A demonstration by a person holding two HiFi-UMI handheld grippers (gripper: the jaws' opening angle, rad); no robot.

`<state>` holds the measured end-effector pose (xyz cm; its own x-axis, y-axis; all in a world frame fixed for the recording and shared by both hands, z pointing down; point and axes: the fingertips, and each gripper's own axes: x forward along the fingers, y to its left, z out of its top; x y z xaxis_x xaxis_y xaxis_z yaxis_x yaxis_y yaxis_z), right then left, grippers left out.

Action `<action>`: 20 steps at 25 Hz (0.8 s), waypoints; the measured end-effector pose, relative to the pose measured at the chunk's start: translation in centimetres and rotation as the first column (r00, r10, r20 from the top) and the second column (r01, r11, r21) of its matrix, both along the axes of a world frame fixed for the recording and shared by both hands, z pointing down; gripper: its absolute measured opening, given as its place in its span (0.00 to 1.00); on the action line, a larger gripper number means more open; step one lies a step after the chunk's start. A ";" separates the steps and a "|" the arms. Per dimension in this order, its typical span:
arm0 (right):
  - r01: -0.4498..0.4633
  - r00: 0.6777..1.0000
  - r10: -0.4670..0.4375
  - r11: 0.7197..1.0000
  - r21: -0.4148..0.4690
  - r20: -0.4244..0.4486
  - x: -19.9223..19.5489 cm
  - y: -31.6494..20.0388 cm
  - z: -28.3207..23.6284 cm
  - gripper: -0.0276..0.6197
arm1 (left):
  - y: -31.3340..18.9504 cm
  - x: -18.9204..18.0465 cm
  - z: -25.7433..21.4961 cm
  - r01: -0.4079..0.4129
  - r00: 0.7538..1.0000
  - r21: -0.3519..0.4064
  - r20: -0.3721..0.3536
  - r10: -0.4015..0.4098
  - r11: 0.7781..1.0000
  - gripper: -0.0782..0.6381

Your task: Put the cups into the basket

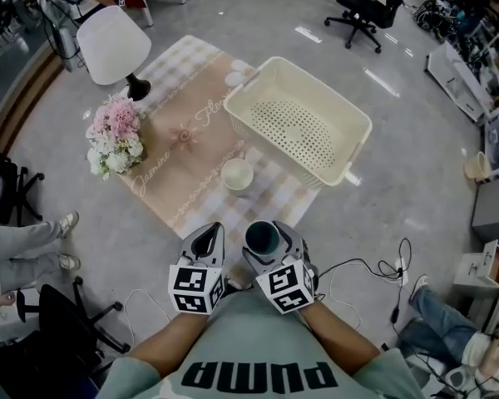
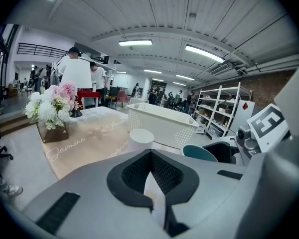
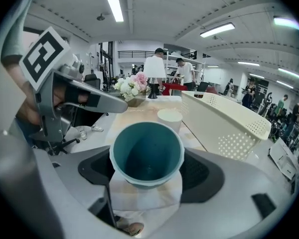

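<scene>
Right gripper (image 1: 269,243) clamps teal cup (image 3: 147,153) upright, close to the body. Left gripper (image 1: 206,241) closed, empty. Carry step: needs a forward reach over the empty basket (image 1: 359,123), then release. White cup (image 1: 237,174) stands beside it.

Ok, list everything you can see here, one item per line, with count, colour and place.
basket: one, cream, empty, at the cloth's far right side
teal cup: one, teal, gripped upright, nearest the person
white cup: one, cream-white, standing on the cloth beside the basket
cloth: one, beige with checked ends, under the white cup and flowers
flowers: one bunch, pink and white, at the cloth's left side
lamp: one, white shade, black base, beyond the flowers
office chair: one, black, far behind the basket
left tongs: one, grey, shut, empty
right tongs: one, grey, shut on the teal cup
</scene>
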<state>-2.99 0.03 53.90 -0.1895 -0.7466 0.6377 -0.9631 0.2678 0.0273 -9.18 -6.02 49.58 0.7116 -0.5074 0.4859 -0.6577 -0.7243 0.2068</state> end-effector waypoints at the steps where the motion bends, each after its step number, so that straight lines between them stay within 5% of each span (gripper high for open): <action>1: -0.009 1.000 0.009 1.000 0.006 0.010 0.1 -0.1 -0.5 0.64 | 0.0 0.1 -0.2 -0.005 1.000 0.006 -0.003 0.005 1.000 0.11; 20: -0.091 0.995 0.087 0.991 0.095 0.044 0.5 -2.3 -7.7 0.64 | -1.6 -0.2 -2.6 -0.071 0.995 0.057 -0.068 0.075 0.996 0.11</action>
